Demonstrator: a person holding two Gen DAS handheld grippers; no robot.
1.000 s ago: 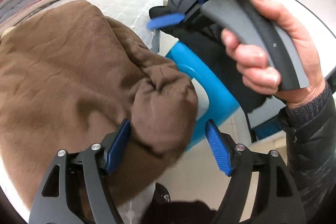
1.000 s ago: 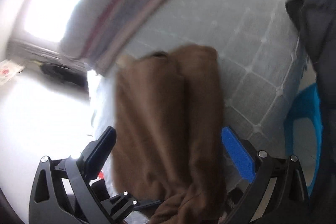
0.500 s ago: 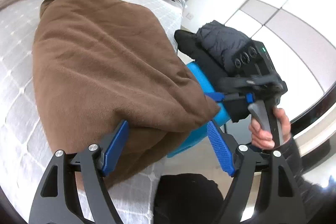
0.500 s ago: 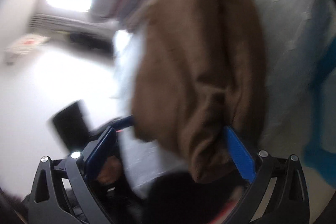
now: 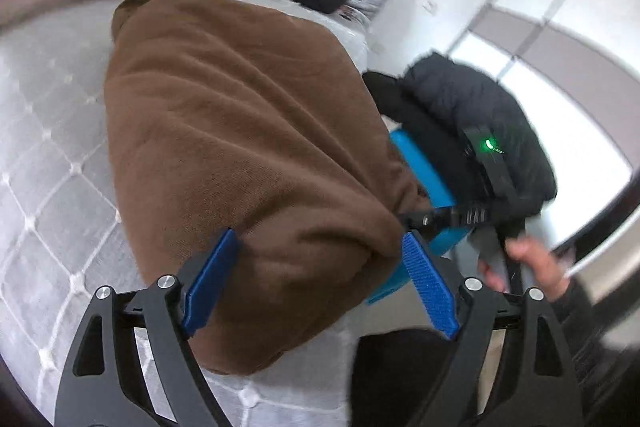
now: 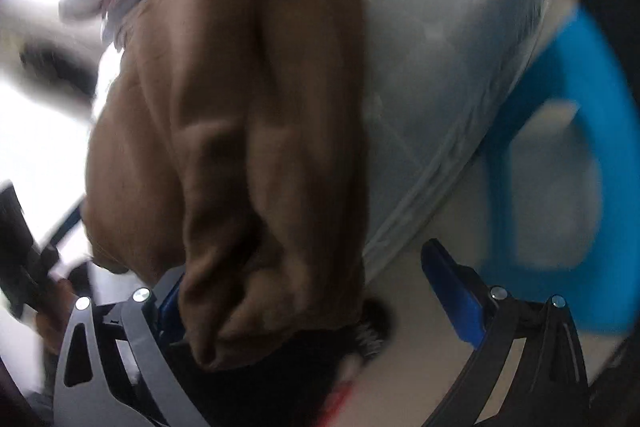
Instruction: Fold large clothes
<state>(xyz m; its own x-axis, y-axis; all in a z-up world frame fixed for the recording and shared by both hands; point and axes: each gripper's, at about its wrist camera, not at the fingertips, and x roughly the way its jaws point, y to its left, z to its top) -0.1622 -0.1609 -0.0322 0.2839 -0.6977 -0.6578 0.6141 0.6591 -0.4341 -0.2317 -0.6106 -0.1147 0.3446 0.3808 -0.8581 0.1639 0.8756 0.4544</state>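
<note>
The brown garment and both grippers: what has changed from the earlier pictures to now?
Both grippers closed in on the brown garment's near end. The left gripper's jaws have just been opening, the cloth between them; the right gripper straddles a fold. The garment stayed folded on the mattress.

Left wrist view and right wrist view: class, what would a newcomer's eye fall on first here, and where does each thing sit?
The big brown garment, bunched up on the quilted grey mattress, fills both views, its near end hanging over the mattress edge between the open left gripper. Beside the bed a bright blue plastic stool stands out, with a black puffer jacket piled on it.
</note>
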